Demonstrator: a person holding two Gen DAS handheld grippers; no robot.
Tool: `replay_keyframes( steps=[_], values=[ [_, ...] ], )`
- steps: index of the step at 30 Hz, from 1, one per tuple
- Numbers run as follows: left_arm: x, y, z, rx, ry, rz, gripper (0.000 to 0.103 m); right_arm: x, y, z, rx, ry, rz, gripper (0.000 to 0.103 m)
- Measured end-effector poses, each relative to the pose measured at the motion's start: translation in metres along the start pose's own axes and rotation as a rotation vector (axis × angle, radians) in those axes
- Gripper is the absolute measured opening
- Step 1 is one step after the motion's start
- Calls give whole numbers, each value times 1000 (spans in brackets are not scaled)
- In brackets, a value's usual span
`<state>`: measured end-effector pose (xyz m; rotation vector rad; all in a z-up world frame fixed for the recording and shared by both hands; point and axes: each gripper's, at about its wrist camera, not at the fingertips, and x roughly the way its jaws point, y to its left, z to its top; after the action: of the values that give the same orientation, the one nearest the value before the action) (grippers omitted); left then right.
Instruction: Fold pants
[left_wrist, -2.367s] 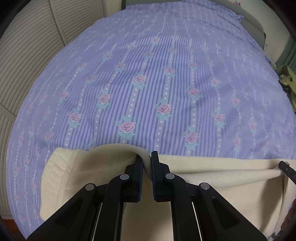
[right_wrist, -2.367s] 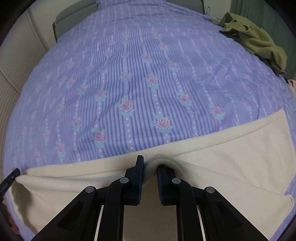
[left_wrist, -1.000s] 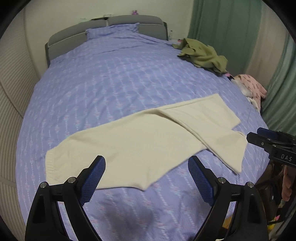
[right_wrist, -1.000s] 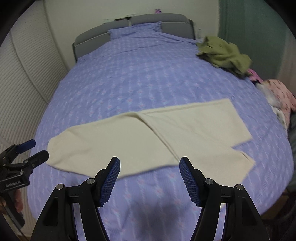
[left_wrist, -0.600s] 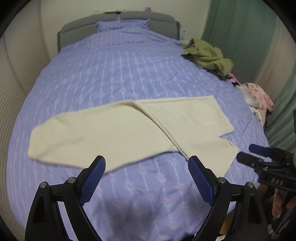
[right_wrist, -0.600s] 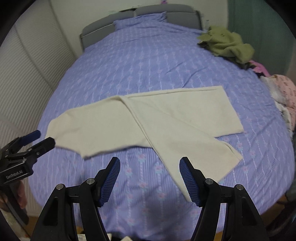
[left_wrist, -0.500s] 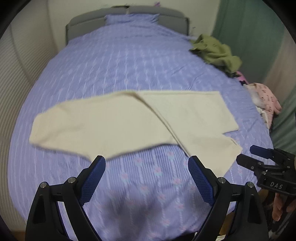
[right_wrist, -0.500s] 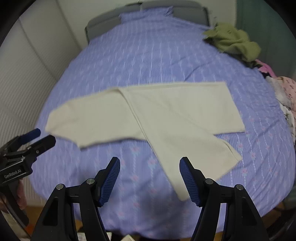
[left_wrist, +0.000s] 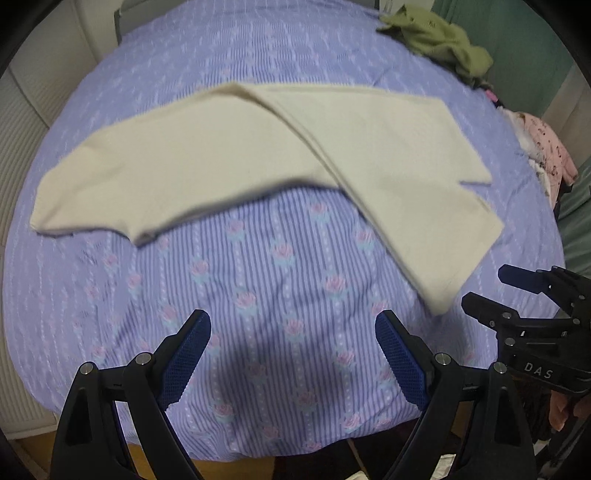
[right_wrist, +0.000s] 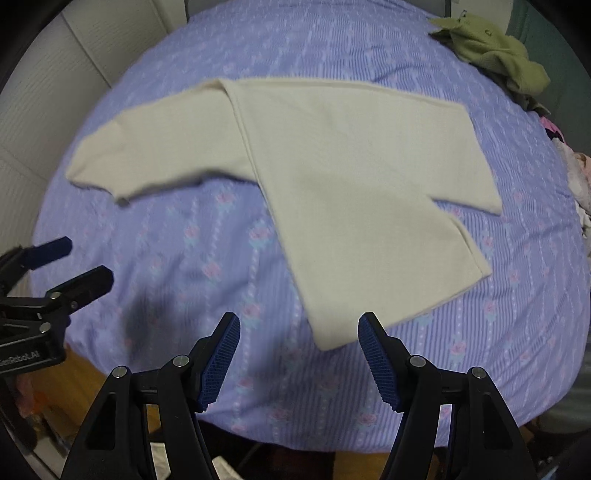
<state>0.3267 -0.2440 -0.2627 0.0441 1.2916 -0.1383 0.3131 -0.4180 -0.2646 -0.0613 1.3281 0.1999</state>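
Pants (left_wrist: 229, 155): cream, lying flat on the bed across its width; folded once on a slanted crease, so that one leg runs to the left and the other part spreads to the right; the near right corner lies close to the bed's front edge; held by neither gripper
Pants, right wrist view (right_wrist: 351, 177): the folded right part lies just ahead of the right gripper's tips; two hem ends show at the right, one stepped behind the other
Bed sheet (left_wrist: 258, 266): lilac stripes with pink roses; bare between the pants and the near edge; a shadow falls on it near the front
Left gripper (left_wrist: 293, 325): jaws released and standing wide, blue pads facing each other over bare sheet; nothing between them; seen also at the left edge of the right wrist view (right_wrist: 64, 264)
Right gripper (right_wrist: 299, 328): jaws released, nothing gripped; the pants' near corner shows between the tips without touching the pads; seen also at the right of the left wrist view (left_wrist: 491, 291)
Green garment (left_wrist: 439, 40): crumpled at the far right of the bed, well apart from the pants
Pink clothing (left_wrist: 546, 151): heaped at the bed's right side
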Motion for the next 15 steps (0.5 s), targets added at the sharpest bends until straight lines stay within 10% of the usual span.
replay_keyframes(
  steps=[15],
  values=[
    [51, -7, -19, -97, 122, 54, 91, 115, 15, -7, -261, 135, -195, 63]
  ],
)
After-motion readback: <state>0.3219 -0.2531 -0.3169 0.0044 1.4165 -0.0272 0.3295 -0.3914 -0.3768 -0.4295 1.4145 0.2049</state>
